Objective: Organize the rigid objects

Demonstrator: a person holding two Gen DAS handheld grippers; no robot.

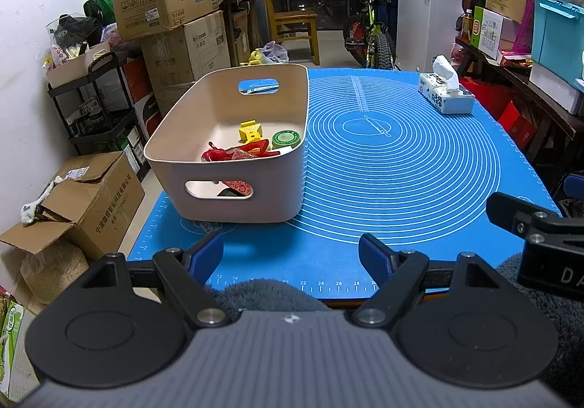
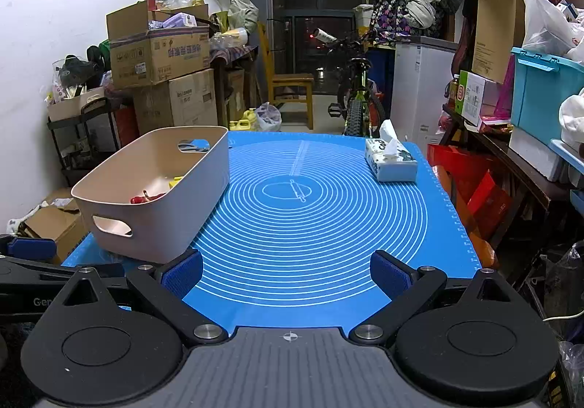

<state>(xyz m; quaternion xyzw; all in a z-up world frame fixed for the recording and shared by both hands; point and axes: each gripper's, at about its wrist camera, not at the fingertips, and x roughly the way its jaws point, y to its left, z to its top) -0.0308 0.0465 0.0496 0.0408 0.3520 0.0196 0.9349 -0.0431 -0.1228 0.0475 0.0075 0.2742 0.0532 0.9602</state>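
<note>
Starting nearest the cameras, the left gripper [image 1: 291,256] is seen held over the near edge of a blue baking mat [image 1: 401,167], its blue-padded fingers [image 1: 206,256] spread wide with nothing between them. A grey fleecy cloth [image 1: 255,293] is seen just below and behind the gap, at the mat's near edge. The right gripper [image 2: 286,273] is likewise held with its jaws wide apart and empty, only bare mat being seen between the pads [image 2: 388,274]. Part of the right gripper's black body is caught at the right edge of the left wrist view.

Further out, a beige bin [image 1: 233,189] is set on the left part of the mat. It lies ahead of the left gripper's left finger rather than between the jaws, and is well apart from them. From the right wrist view it is seen ahead and to the left, its near corner just beyond the left pad. Inside it, several rigid objects are gathered toward the right wall: a red high-heeled shoe [image 1: 252,149], a yellow block [image 1: 251,131] and a round green tin [image 1: 286,138]. A further patterned red item is glimpsed through the near handle slot.

At the far right corner of the mat a tissue pack [image 1: 446,92] is placed, well apart from both grippers.
</note>
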